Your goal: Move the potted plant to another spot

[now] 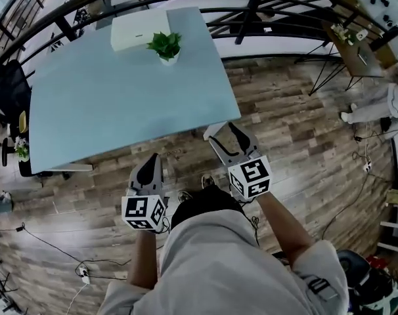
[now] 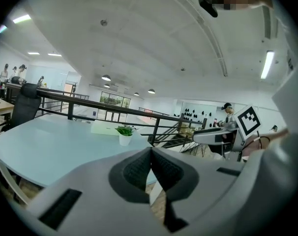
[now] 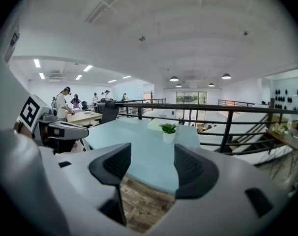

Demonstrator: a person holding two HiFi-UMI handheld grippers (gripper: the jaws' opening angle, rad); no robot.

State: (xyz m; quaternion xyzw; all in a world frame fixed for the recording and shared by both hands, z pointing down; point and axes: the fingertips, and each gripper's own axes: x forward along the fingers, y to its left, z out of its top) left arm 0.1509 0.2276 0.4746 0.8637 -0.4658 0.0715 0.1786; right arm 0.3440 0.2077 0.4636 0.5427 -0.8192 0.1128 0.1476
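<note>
A small potted plant [image 1: 165, 47] with green leaves in a white pot stands near the far edge of the pale blue table [image 1: 113, 104], beside a white box. It also shows far ahead in the left gripper view as the plant [image 2: 124, 134] and in the right gripper view as the plant [image 3: 168, 132]. My left gripper [image 1: 150, 165] hangs short of the table's near edge, jaws shut with nothing between them. My right gripper [image 1: 223, 131] reaches the table's near right corner, jaws open and empty. Both are far from the plant.
A white box [image 1: 139, 29] lies on the table just left of the plant. A black railing [image 1: 265, 5] runs behind the table. An office chair [image 1: 8, 90] stands at the left end. Wood floor with cables lies below me.
</note>
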